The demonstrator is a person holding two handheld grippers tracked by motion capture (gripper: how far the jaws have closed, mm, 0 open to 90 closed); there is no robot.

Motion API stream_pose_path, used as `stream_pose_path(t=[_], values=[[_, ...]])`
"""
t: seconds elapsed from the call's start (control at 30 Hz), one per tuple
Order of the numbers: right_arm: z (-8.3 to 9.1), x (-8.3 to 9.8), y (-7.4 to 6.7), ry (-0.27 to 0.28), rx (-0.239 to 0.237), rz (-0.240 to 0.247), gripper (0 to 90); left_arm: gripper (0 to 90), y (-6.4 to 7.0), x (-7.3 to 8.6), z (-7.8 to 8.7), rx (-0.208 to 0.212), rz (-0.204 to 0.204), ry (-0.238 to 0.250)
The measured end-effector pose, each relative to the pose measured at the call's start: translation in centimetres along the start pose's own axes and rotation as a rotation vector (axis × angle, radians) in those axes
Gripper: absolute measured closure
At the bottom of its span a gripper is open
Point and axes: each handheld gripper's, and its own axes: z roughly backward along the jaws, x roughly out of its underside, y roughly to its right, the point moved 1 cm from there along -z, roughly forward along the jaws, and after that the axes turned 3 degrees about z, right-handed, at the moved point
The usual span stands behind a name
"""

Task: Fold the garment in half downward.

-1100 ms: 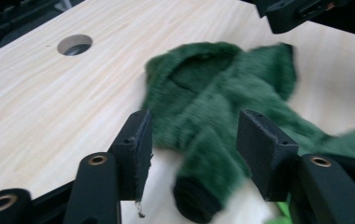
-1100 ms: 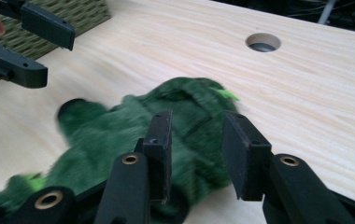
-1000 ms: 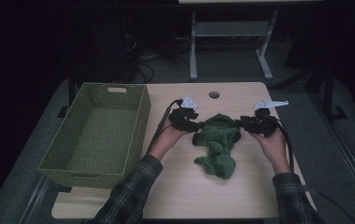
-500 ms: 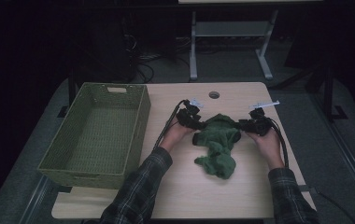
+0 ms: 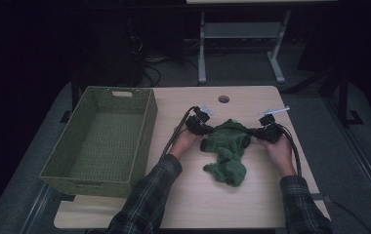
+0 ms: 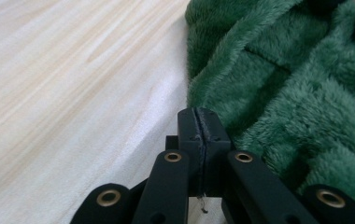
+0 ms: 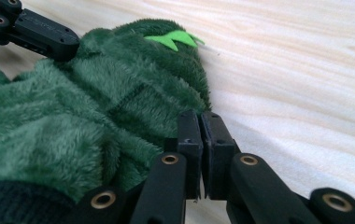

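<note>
Overhead, a fuzzy dark-green fleece garment (image 5: 226,148) lies crumpled on the pale wooden table (image 5: 198,204), right of an olive woven basket (image 5: 103,139). The left gripper (image 5: 204,130) touches its left edge and the right gripper (image 5: 257,132) its right edge. Along the left gripper (image 6: 199,122), the jaws are pressed together beside the fleece; whether they pinch any is unclear. Along the right gripper (image 7: 200,125), the jaws stand nearly closed at the garment's edge, grip likewise unclear; a bright green felt zigzag patch (image 7: 173,39) shows on top.
</note>
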Motion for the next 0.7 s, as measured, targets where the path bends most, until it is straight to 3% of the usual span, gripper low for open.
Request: stream_pose_path(t=[0.27,0.53,0.7], values=[[0.8,-0.2,-0.1,0.04,-0.001,0.003,87.6,90.0,-0.3,-0.6,1.3,0.011,0.061,0.062],[2.5,-0.8,-0.6,0.124,-0.027,0.024,87.8,90.0,0.0,-1.8,4.3,0.006,0.035,0.156],[4.2,-0.9,-1.0,0.181,-0.067,0.024,87.7,90.0,1.4,-1.8,6.7,0.009,0.015,0.24]])
